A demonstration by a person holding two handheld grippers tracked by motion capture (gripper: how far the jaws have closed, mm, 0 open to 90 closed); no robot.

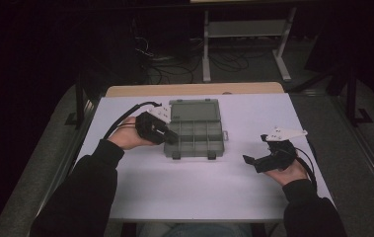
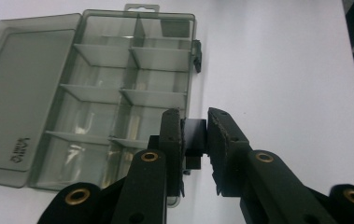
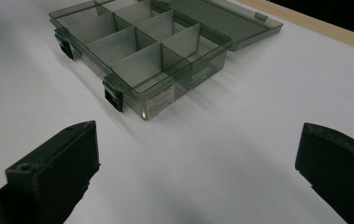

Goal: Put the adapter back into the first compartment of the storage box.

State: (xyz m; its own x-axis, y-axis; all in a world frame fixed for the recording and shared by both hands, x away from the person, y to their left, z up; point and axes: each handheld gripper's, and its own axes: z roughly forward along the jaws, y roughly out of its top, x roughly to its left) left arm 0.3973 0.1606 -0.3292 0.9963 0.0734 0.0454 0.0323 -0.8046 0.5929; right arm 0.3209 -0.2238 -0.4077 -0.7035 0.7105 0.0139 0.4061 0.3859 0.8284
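While lid lies open flat: compartment organizer box (image 1: pixel 195 134), long axis left-right; left gripper (image 2: pixel 194 140) clenched on its front latch (image 2: pixel 193 140); right gripper (image 3: pixel 198 172) released, well apart.

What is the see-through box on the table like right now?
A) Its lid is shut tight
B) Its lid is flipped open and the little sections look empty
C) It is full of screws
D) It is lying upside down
B: the box lies with its lid folded back flat on the table, and nothing shows in its divided sections.
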